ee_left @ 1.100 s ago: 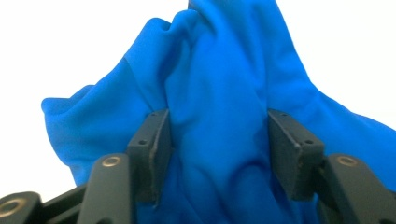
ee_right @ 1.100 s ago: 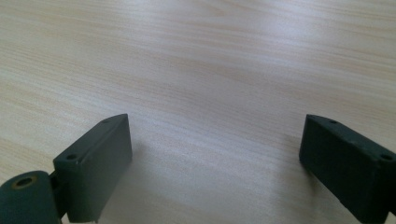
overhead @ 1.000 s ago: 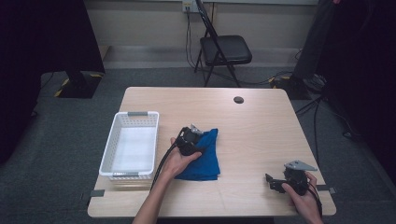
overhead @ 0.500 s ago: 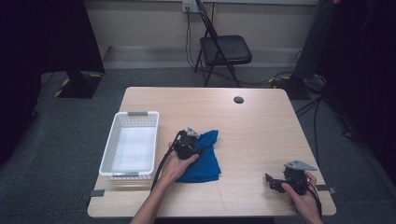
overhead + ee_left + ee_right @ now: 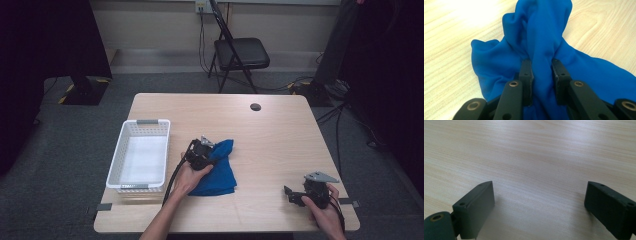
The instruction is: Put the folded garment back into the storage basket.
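A blue cloth (image 5: 222,172) lies crumpled on the wooden table (image 5: 270,135), just right of the basket. My left gripper (image 5: 210,151) sits at its upper left part. In the left gripper view the jaws have just been closing, and my left gripper (image 5: 541,63) is shut on a raised fold of the blue cloth (image 5: 544,35), which bunches up between the pads. My right gripper (image 5: 291,195) rests near the table's front right corner, far from the cloth. In the right gripper view my right gripper (image 5: 539,195) stands open over bare wood with nothing between its jaws.
A white plastic basket (image 5: 123,150) stands at the table's left side, with nothing inside. A small black round disc (image 5: 255,106) lies near the far edge. A black folding chair (image 5: 241,54) stands behind the table on the grey floor.
The cloth's upper part has gathered into a tighter bunch at the left gripper. Both hands have kept their places.
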Motion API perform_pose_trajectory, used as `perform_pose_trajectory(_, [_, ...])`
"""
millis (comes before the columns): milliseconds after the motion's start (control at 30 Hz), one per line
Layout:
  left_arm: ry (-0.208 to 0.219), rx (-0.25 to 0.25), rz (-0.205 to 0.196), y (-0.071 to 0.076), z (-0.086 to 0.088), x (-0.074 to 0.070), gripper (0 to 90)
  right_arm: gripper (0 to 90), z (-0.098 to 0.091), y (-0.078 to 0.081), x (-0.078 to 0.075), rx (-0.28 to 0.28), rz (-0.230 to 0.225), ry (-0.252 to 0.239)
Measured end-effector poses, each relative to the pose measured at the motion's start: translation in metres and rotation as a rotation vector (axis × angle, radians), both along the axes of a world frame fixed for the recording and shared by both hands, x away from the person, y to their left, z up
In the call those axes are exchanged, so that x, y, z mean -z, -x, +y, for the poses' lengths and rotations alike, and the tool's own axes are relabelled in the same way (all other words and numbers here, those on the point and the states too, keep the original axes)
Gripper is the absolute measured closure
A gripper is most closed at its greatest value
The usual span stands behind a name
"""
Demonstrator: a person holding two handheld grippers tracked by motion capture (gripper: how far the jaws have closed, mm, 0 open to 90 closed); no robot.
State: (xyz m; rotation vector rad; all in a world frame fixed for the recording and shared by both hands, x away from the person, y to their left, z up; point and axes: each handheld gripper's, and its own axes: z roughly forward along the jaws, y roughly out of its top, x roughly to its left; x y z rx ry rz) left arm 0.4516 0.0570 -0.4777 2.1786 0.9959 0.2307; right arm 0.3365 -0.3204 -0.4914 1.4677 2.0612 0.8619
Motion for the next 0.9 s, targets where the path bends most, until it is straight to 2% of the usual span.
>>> perform_pose_trajectory(100, [-0.008,0.002,-0.009,0.000,-0.001,0.000,74.4,8.1,0.000,0.000,0.000,0.000,0.000,0.000])
perform_pose_trajectory(567, [0.041,-0.013,-0.015,0.002,0.005,-0.008,74.4,8.1,0.000,0.000,0.000,-0.001,0.001,0.000])
perform_pose_trajectory(900, [0.048,-0.003,-0.035,0.005,0.005,-0.014,74.4,8.1,0.000,0.000,0.000,0.000,0.000,0.000])
